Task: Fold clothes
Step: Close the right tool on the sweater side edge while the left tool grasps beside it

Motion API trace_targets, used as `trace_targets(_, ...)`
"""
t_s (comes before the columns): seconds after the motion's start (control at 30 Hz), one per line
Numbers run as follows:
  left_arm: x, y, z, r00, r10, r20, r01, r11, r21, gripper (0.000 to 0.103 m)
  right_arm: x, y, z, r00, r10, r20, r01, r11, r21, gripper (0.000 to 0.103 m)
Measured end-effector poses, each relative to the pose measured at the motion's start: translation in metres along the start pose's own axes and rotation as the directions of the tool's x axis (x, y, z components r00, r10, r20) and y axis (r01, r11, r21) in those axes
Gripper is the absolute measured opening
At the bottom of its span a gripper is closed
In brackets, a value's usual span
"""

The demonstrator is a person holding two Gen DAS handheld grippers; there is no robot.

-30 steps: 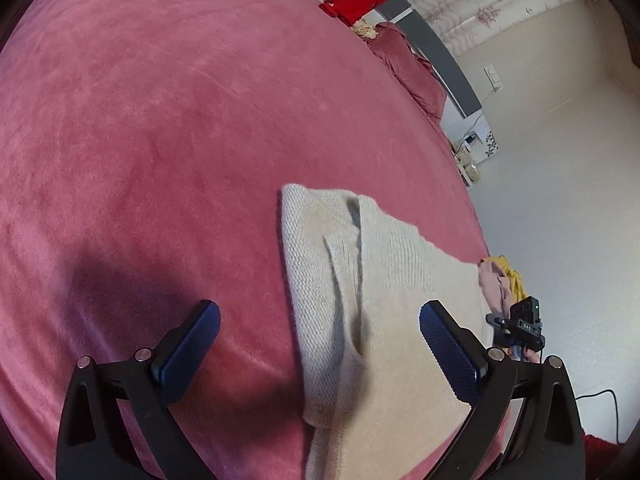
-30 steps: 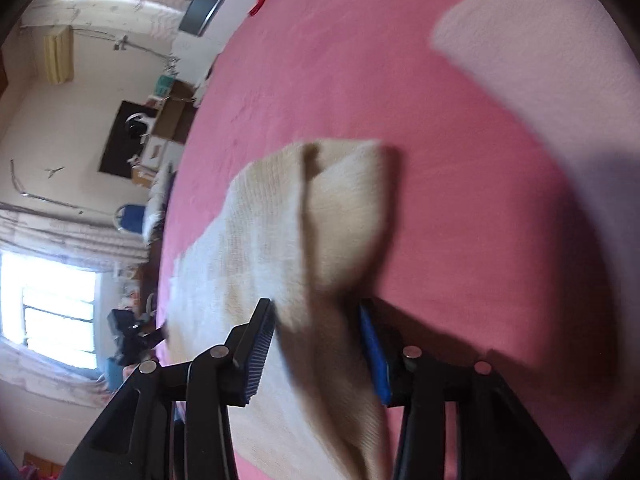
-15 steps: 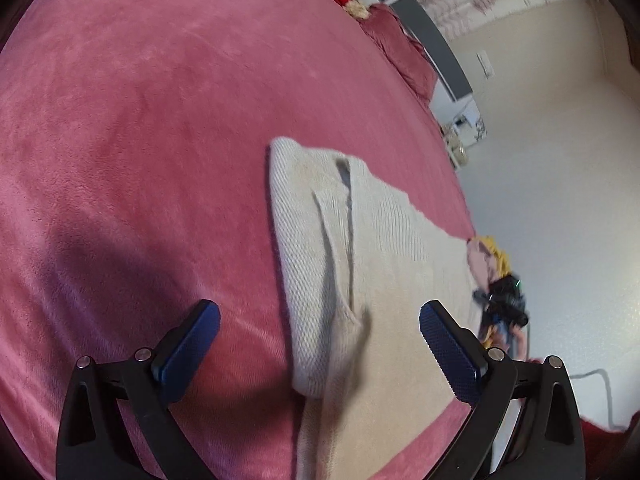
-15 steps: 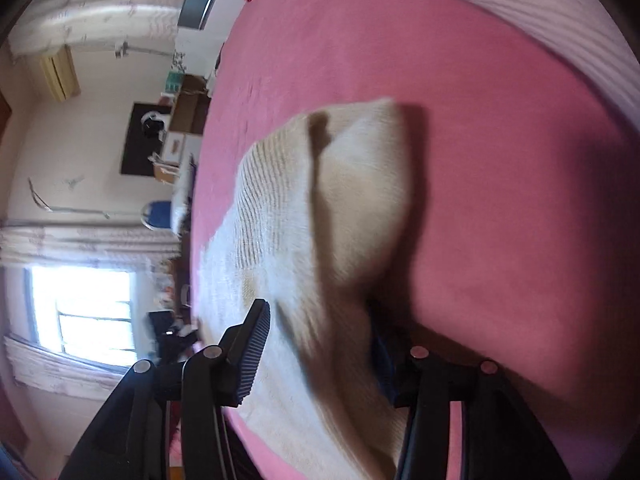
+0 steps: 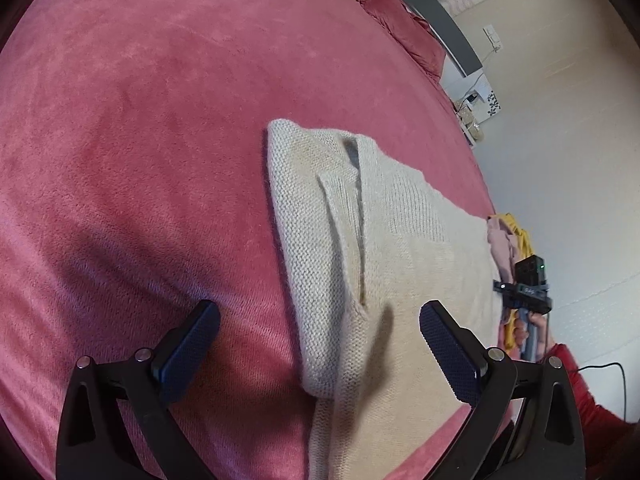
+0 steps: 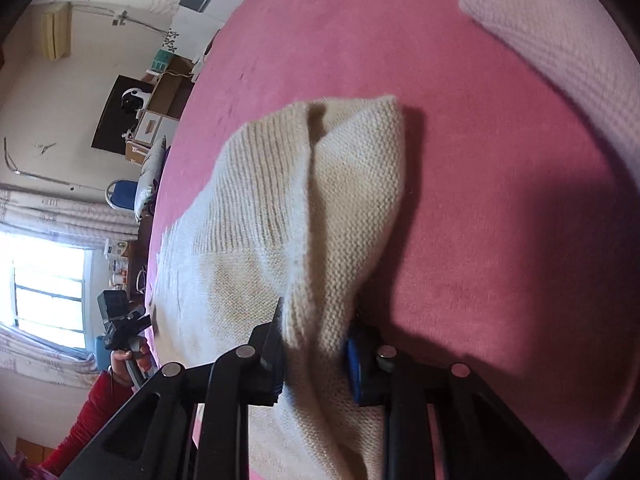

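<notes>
Pink plush bed point(image 5: 140, 128) carries a cream knitted sweater point(image 5: 384, 232), partly folded, with one side turned over the middle. Left tool point(image 5: 320, 344) hangs above the sweater with jaws wide apart, holding nothing. Right tool point(image 6: 316, 344) is closed on a bunched fold of the sweater. Beige floor point(image 5: 560, 140) lies beside the bed.
</notes>
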State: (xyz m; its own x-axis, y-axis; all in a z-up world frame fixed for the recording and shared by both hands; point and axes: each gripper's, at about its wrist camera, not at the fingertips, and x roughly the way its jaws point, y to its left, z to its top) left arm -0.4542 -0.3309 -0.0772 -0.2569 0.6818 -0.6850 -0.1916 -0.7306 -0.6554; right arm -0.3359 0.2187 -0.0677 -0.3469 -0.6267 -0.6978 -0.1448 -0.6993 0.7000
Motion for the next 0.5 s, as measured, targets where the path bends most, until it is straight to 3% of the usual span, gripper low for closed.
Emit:
trace_targets(0.2,0.002,0.000,0.004,0.997,-0.081,-0.015,0.081,0.997,-0.019,0.101,-0.001,-0.003,0.002,1.000,-0.008,-0.009,0.009,1.000,0.006,0.022)
trace_targets(0.5,0.021,-0.005,0.004,0.972,-0.231,-0.048,0.227,0.970,-0.087,0.100,0.001,-0.005,0.004,1.000,0.008,-0.011,-0.008,1.000,0.025,0.022)
